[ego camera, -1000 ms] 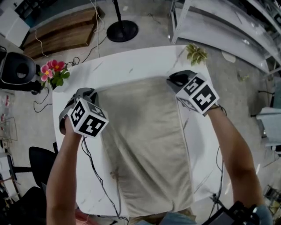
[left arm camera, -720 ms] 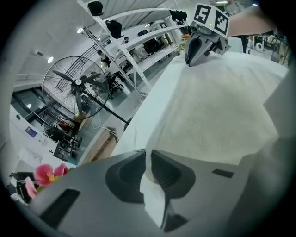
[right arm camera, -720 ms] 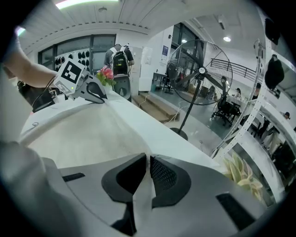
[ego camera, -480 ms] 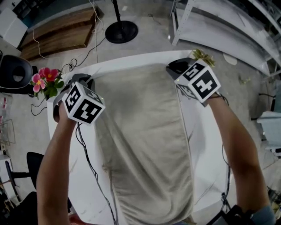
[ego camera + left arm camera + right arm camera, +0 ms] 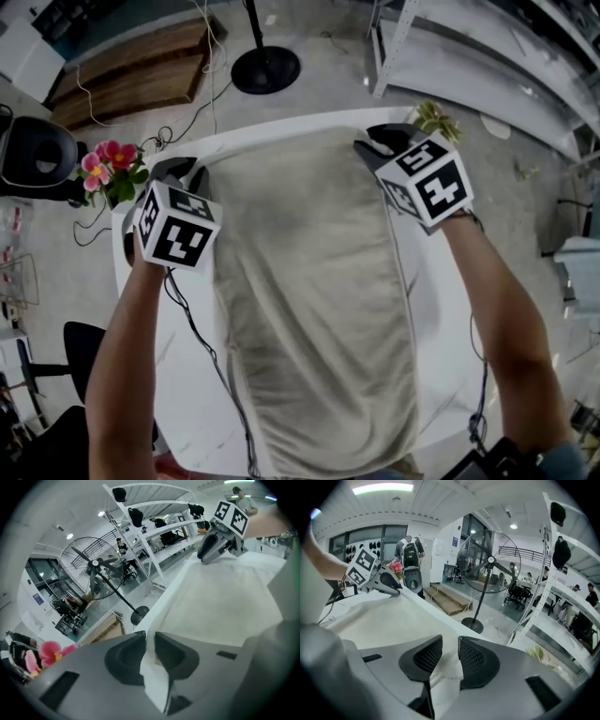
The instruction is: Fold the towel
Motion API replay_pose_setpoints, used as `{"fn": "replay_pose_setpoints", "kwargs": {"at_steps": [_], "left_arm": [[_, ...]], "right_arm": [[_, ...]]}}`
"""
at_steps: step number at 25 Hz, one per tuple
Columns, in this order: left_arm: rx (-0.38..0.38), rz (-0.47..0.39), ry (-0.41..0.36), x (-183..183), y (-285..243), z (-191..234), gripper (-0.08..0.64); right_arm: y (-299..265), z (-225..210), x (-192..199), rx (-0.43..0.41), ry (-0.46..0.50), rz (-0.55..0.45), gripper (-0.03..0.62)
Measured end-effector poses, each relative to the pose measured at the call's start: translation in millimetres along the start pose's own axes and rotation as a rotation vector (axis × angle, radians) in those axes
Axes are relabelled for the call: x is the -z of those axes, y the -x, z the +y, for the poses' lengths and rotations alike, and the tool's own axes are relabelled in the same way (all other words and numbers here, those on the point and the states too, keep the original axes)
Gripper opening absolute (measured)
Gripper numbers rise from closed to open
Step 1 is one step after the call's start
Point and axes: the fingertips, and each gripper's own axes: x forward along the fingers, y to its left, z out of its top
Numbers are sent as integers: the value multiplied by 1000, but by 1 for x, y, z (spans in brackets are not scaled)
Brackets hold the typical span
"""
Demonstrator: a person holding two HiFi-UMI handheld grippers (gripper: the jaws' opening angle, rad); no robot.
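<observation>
a white table (image 5: 429,281) stands on a concrete floor. a fan stand's round base (image 5: 265,70) and a wooden platform (image 5: 131,70) lie beyond its far edge, and a metal shelf frame (image 5: 394,37) is at far right, with open floor between them. a beige towel (image 5: 309,309) lies flat, lengthwise down the table. its far edge runs close along the table's far edge and its near end reaches the near edge, leaving bare strips of tabletop on both sides. the left gripper (image 5: 183,169) sits at the towel's far left corner. its jaws are nearly together, pinching the corner's cloth, and have just eased apart slightly. the right gripper (image 5: 375,145) sits at the far right corner. its jaws have just opened to a clear gap, with cloth lying loose between them. pink flowers (image 5: 108,164) stand just left of the left gripper, and a small green sprig (image 5: 433,117) lies just beyond the right one.
</observation>
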Motion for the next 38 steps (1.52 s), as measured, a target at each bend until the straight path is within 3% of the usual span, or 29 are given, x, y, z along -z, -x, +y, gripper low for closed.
{"fn": "replay_pose_setpoints", "kwargs": {"at_steps": [5,10,13,19,23,26,32,38], "left_arm": [[14,-36,77,5,49,-3,84],[39,26,11,31,60,-7,115],[46,62,13,40,55,-4,110],[29,14,46,37,70,2,106],[135,-51,100,33,99,-26,106],[199,-44,98,38,95,-48,106],[229,-81,189,32,82,-50,101],[237,-112,231,34,94,-53,98]], "right_arm": [[39,30,-16,-5,-41,-62,121],[59,58,-7,-26,2,-36,120],[56,70,-2,-43,42,0,106],[54,61,5,-1,63,14,92],[44,46,-3,50,56,-18,68],[25,33,-18,64,30,-38,23],[-34,36,-2,-4,77,124,15],[-52,1,-4,90,22,126,14]]}}
